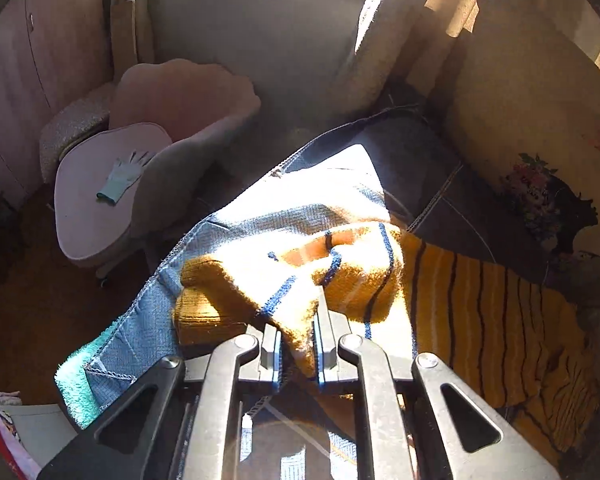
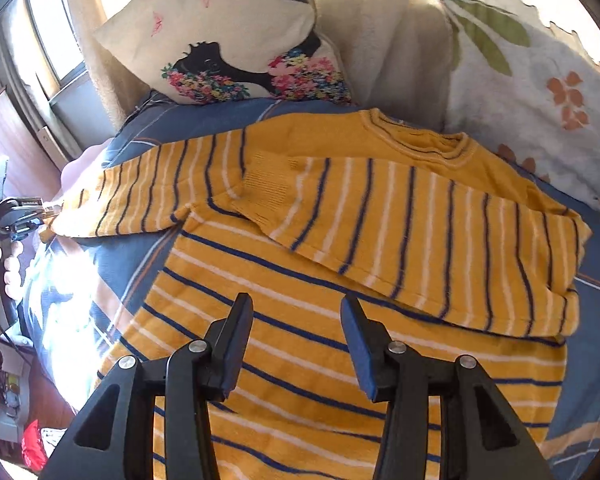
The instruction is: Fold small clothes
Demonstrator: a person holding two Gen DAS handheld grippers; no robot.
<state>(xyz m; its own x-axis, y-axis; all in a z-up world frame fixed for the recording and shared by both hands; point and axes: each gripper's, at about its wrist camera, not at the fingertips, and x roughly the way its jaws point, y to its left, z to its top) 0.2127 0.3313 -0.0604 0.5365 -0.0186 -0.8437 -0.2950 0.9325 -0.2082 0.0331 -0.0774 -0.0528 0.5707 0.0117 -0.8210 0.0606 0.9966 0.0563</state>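
The striped sweater (image 2: 340,280) lies front-up on the blue bedspread (image 2: 148,148), neckline toward the pillows (image 2: 228,40), with one sleeve already laid across the chest and the other sleeve (image 2: 140,196) stretched out to the side. Your left gripper (image 1: 296,344) is closed on the cuff end of that outstretched sleeve, the knit bunched between its pads; your right gripper (image 2: 296,316) hangs with its jaws wide apart and empty above the lower body of the garment. Expect the knit to be light, soft and stretchy: it will sag and drag rather than hold a crease, and a pull at one point will likely distort the fold. Grip at cuff, hem edge or shoulder seam, where the fabric is doubled and ribbed, and lift it clear before carrying it across.
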